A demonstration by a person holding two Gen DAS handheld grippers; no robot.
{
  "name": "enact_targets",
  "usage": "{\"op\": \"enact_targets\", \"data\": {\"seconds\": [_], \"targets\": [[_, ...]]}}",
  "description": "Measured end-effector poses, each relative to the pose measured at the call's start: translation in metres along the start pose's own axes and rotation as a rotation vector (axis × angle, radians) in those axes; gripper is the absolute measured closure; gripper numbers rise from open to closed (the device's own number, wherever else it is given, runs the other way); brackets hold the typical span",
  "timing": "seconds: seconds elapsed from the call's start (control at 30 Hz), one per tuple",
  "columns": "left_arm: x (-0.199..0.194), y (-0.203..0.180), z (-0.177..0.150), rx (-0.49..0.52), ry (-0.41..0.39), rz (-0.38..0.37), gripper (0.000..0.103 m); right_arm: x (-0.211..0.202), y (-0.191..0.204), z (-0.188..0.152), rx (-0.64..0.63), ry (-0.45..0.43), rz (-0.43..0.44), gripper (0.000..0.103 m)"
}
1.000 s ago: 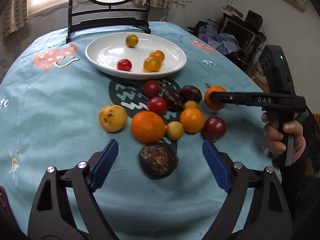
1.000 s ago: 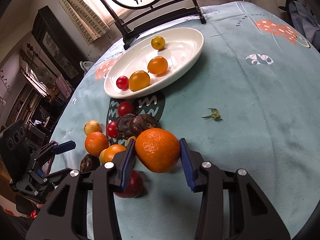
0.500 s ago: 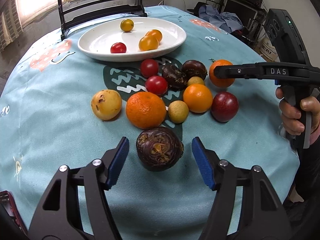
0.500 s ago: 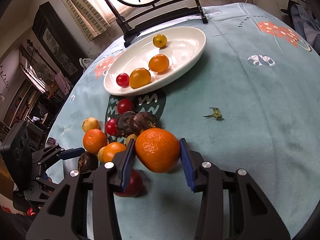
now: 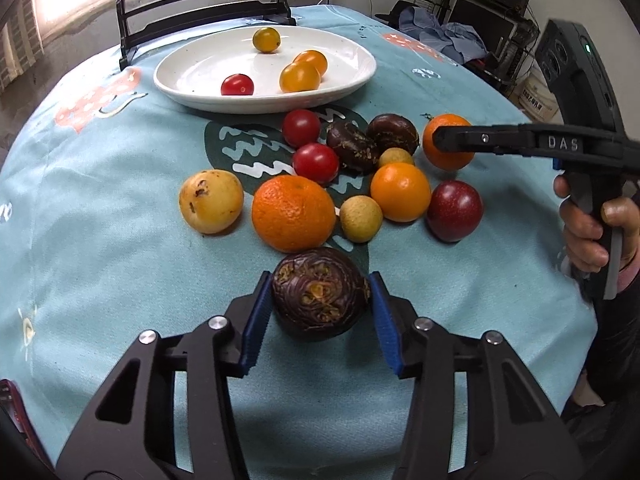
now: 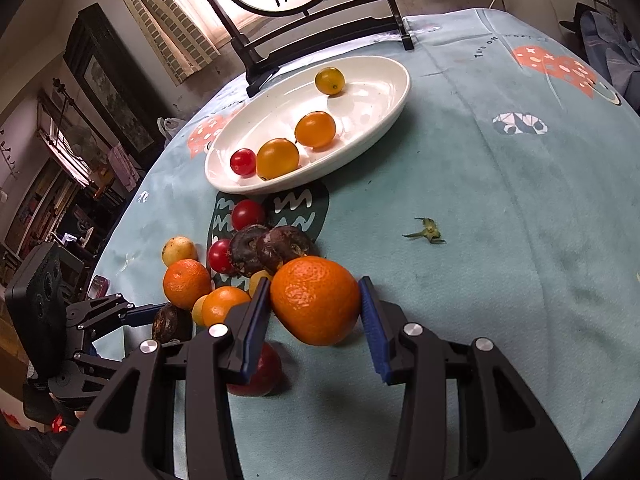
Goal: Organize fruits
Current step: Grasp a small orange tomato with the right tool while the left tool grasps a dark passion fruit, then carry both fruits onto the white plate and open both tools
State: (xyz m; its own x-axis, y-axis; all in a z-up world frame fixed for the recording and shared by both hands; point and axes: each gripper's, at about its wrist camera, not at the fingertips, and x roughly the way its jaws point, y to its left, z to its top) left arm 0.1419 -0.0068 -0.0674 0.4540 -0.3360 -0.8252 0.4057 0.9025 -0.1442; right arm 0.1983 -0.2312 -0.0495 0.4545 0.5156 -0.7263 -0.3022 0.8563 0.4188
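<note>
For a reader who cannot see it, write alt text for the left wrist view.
The left gripper has just closed around a dark purple fruit on a blue tablecloth. Beyond lie loose fruits and a white plate of small tomatoes.

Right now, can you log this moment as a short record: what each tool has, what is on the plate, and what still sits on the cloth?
left tool: jaws have just been closing around the dark purple fruit, pads at its sides
right tool: shut on an orange
white plate: one red tomato, three yellow-orange tomatoes
loose on tablecloth: two red tomatoes, two dark fruits, two oranges, a yellow spotted fruit, two small pale round fruits, a dark red plum-like fruit
stray: green stem scrap
</note>
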Motion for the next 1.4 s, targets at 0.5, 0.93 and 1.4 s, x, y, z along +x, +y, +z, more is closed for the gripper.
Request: {"op": "enact_targets", "data": {"seconds": [0.5, 0.93, 1.4], "targets": [[-0.046, 0.024, 0.074, -0.181, -0.287, -0.081, 0.055, -0.001, 0.026, 0.049, -0.058, -0.211, 0.04, 0.059], [0.034, 0.064, 0.154, -0.286, -0.208, 0.161, 0.054, 0.054, -0.005, 0.105, -0.015, -0.198, -0.065, 0.058], [-0.029, 0.057, 0.096, -0.317, -0.329, 0.222, 0.006, 0.018, 0.017, 0.071, -0.038, -0.181, 0.018, 0.035]]}}
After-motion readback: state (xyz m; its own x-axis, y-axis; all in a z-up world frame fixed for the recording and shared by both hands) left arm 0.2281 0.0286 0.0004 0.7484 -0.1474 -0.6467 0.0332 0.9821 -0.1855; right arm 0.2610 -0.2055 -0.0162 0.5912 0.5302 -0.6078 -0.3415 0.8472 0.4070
